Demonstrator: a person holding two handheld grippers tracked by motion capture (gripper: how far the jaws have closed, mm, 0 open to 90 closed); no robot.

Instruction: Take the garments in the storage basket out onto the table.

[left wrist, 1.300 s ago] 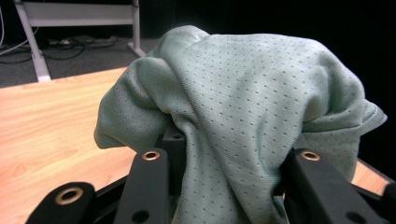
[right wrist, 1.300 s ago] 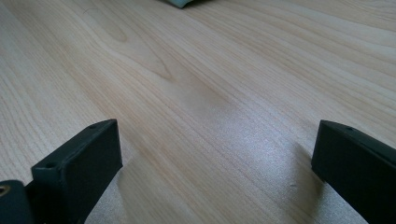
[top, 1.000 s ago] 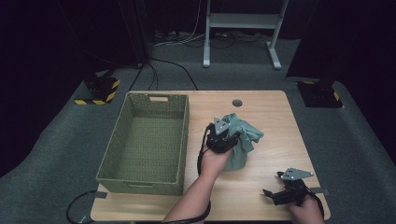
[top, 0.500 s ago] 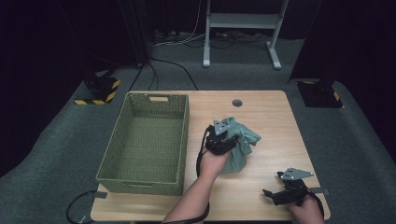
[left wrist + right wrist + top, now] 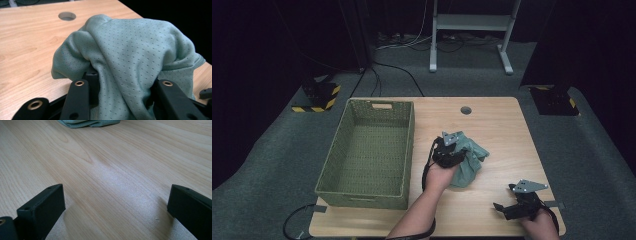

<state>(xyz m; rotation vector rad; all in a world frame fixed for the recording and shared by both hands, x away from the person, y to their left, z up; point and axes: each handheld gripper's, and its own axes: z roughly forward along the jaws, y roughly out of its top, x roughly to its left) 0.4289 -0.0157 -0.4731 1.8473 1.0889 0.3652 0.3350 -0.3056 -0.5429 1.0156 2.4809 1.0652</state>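
Green mesh cloth point(image 5: 130, 50), soft and limp, is bunched and clenched in the left gripper point(image 5: 451, 151); right gripper point(image 5: 518, 206) is held released.

Pale green mesh cloth point(image 5: 140, 47), dotted all over with tiny dark holes; olive-green woven basket point(image 5: 369, 150); light wood-grain table point(image 5: 492, 120); black grippers with brass-coloured rivets; black-and-yellow striped block point(image 5: 319, 97) on grey carpet point(image 5: 272, 165)
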